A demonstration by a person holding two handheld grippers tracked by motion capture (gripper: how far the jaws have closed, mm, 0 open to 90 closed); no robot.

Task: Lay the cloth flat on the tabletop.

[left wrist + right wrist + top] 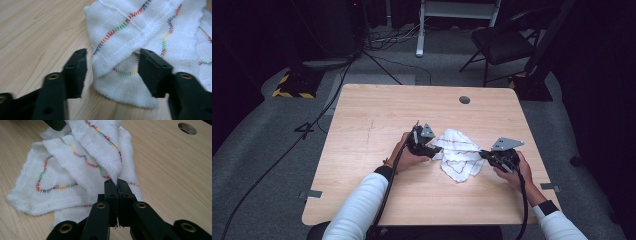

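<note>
High view looks down from 6 o'clock toward 12; both gripper views sit close, low, sharing the cloth [458, 154].

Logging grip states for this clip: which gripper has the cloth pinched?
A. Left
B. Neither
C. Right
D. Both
C: in the right gripper view the right gripper has its jaws closed on a fold of the cloth, while in the left gripper view the left gripper has its jaws spread apart on either side of a cloth corner.

Coarse-woven white cloth [140, 32], matt pale wood-grain table [37, 32]
</note>
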